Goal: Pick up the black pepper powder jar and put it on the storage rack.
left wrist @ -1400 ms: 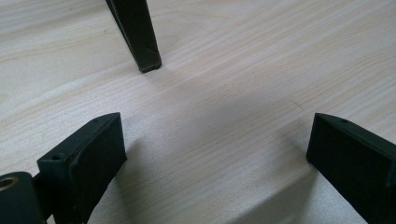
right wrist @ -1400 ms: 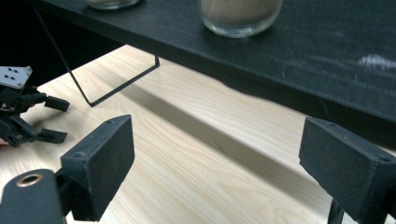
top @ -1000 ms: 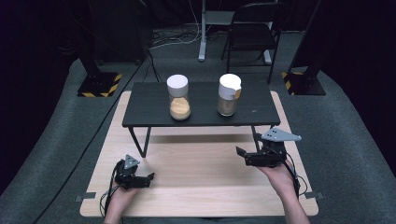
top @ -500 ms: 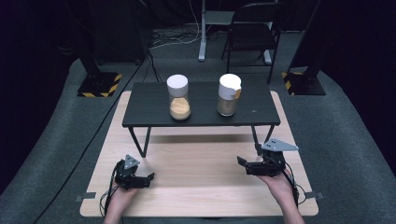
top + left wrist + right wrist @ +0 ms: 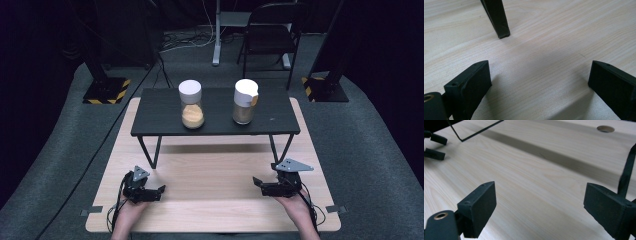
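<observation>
Two clear jars with white lids stand on a low black table (image 5: 155,112). The left jar (image 5: 191,105) holds orange powder. The right jar (image 5: 245,102) holds brownish stuff and has an orange tab at its lid. My left gripper (image 5: 159,191) rests on the wooden board (image 5: 210,175) at the near left, open and empty, its jaws pointing right. My right gripper (image 5: 258,184) sits low at the near right, open and empty, jaws pointing left. Both stay well short of the jars. In their own views the left gripper (image 5: 540,75) and right gripper (image 5: 539,195) frame bare wood.
A black table leg (image 5: 497,18) stands just ahead of the left jaws. The right gripper view shows a leg (image 5: 627,170) close by, a hole in the board (image 5: 605,128), and the other gripper (image 5: 434,145) far off. A chair (image 5: 272,30) stands behind.
My right gripper has come down and back toward the near edge of the board, ending low over the wood. The left gripper has not moved.
</observation>
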